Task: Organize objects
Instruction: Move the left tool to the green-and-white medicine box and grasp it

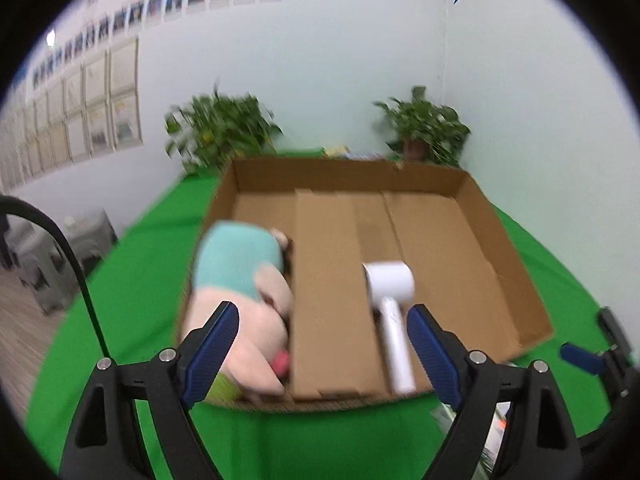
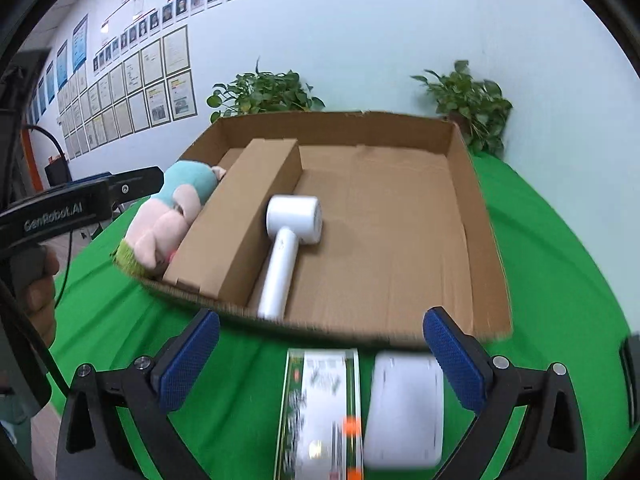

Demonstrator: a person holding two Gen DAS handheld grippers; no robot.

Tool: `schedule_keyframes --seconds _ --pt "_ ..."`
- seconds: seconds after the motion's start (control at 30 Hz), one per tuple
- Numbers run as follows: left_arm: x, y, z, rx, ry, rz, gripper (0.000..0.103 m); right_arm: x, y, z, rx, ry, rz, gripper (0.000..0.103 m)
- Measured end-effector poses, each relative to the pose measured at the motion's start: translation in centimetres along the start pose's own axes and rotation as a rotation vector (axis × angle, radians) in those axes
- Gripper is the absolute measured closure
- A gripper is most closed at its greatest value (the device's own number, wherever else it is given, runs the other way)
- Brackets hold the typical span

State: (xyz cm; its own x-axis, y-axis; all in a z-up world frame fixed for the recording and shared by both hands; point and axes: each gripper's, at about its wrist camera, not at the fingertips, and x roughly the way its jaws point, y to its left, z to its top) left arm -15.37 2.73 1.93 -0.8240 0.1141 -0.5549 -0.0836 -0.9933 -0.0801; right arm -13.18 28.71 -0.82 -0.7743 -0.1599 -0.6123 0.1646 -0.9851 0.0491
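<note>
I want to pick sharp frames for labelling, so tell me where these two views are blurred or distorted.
Left wrist view: motion blur smears the plush toy and the near edge of the cardboard box; fisheye bends the walls. Right wrist view: the white hair dryer is fairly sharp, but the packet and white pack on the green cloth are smeared.

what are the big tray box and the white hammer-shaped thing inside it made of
Tray box: corrugated cardboard, matte brown, with creased flaps and a fluted cut edge. White hammer-shaped thing: probably smooth moulded plastic, with a slightly glossy sheen on its barrel and handle.
</note>
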Motion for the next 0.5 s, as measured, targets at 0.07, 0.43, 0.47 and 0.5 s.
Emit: schedule_keyframes --seconds 0.07,0.43,0.47,0.5 --pt "0.4 -0.1 -0.8 -0.009 0.040 -0.032 0.017 -0.9 -0.4 -1.8 0.003 0.024 0.004 0.000" --pt "-0.3 -3.7 -5.1 0.051 0.141 -0.125 0.017 -1.5 0.1 -7.9 -0.018 0.123 0.068 0.000" --pt "-0.2 -4.0 -5.7 0.044 0.159 -0.147 0.017 -1.8 0.2 -8.8 -0.034 0.141 0.066 0.000" --pt "-0.1 -4.2 -6.2 0.037 0.178 -0.167 0.017 -1.6 0.2 -9.3 -0.040 0.154 0.065 0.001"
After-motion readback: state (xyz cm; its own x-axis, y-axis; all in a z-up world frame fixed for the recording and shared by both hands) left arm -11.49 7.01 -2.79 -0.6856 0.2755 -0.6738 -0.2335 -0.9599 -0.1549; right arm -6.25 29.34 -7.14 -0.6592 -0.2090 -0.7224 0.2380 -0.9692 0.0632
